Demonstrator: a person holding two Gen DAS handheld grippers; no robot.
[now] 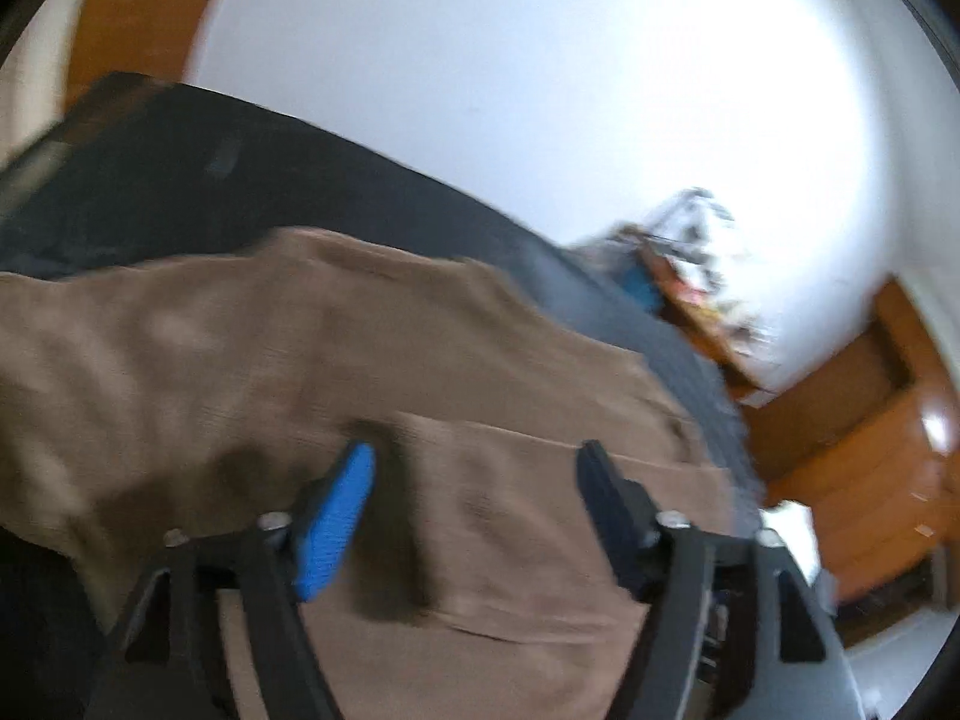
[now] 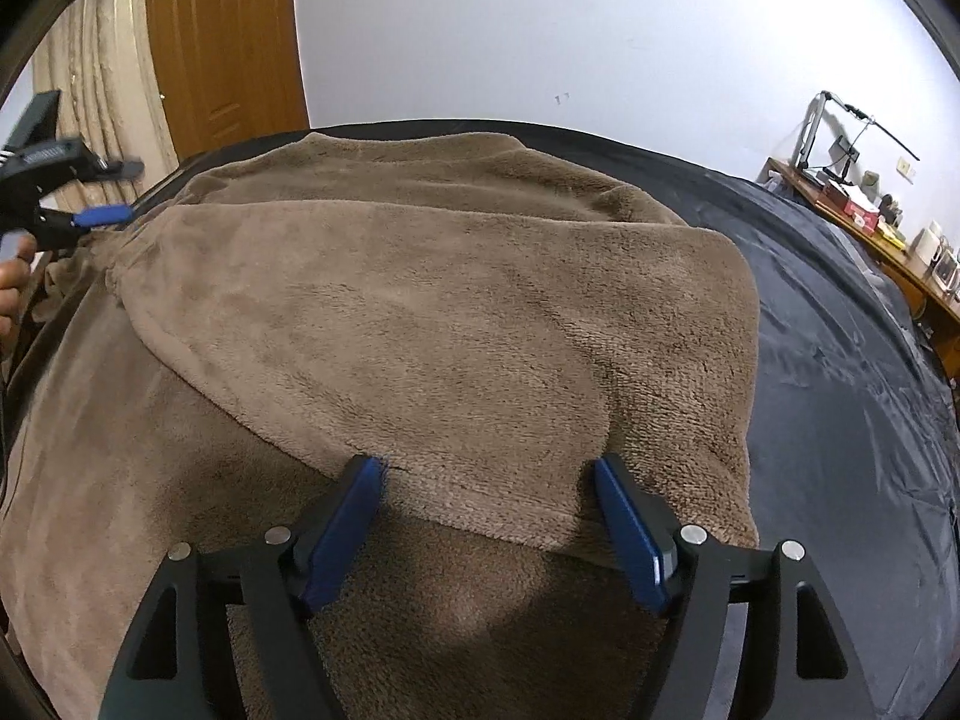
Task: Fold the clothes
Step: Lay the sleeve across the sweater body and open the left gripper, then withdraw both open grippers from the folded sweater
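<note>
A brown fleece garment (image 2: 420,312) of soft plush cloth lies spread over a black sheet-covered bed (image 2: 840,360), with one flap folded across its middle so that a curved hem runs from ten o'clock down to five o'clock in the right wrist view. The right gripper (image 2: 489,471) sits at six o'clock of that view, jaws spread wide, holding nothing; its blue-padded fingers (image 2: 345,534) straddle the lower hem of the folded flap, the tips touching or just above the pile, and which of these cannot be told.

The left gripper (image 1: 477,459) is likewise wide open and empty, hovering over the same brown cloth (image 1: 300,360), which fills the view from nine o'clock through six o'clock; this view is blurred. In the right wrist view that left gripper (image 2: 111,192) shows at nine o'clock, at the garment's far left edge, with a person's hand (image 2: 12,285) just below it.

Beyond the bed stand a white wall (image 2: 600,30), a brown wooden door (image 2: 222,36) at eleven o'clock, and a cluttered wooden counter (image 2: 870,234) at three o'clock.
</note>
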